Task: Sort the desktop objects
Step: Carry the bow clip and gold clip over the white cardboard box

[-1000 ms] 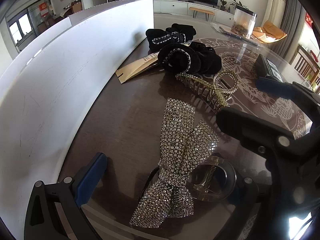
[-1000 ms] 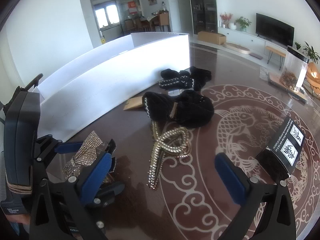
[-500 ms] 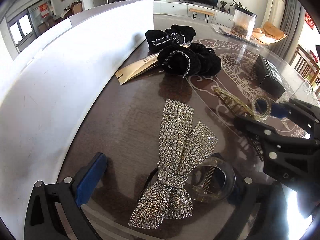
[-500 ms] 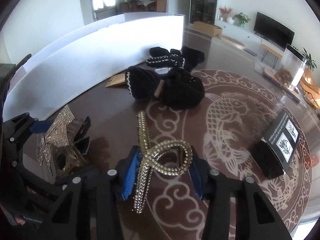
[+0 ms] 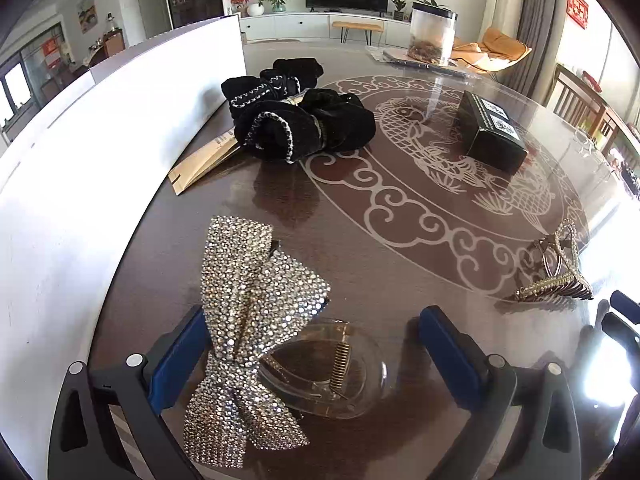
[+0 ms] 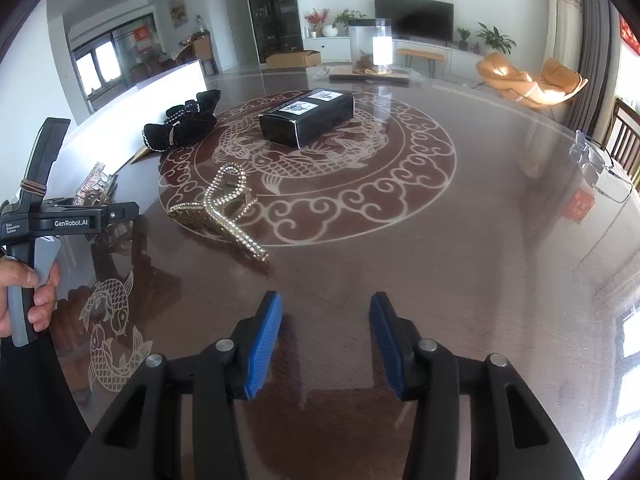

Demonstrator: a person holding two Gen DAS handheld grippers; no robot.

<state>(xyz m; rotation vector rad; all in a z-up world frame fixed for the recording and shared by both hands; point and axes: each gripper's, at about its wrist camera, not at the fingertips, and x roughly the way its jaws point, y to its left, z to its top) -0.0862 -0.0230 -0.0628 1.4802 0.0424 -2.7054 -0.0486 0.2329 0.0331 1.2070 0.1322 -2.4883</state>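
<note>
A rhinestone bow clip (image 5: pixel 248 320) and a clear claw clip (image 5: pixel 328 368) lie between the fingers of my open left gripper (image 5: pixel 316 352), which touches neither that I can tell. A gold claw clip (image 6: pixel 222 212) lies on the dark table, left of and beyond my right gripper (image 6: pixel 324 336), which is open and empty; the clip also shows at the right of the left wrist view (image 5: pixel 556 272). Black velvet scrunchies (image 5: pixel 300 120) lie further back. The left gripper shows at the left edge of the right wrist view (image 6: pixel 80 216).
A white board (image 5: pixel 100 152) stands along the table's left side. A brown card (image 5: pixel 204 160) lies beside the scrunchies. A black box (image 6: pixel 308 116) sits on the fish pattern. A clear container (image 6: pixel 370 46) stands at the far edge. Clear glasses (image 6: pixel 600 168) lie at right.
My right gripper carried the gold claw clip to the right, let it go on the table, opened and drew back. My left gripper shifted right so its fingers now flank the bow and clear clip.
</note>
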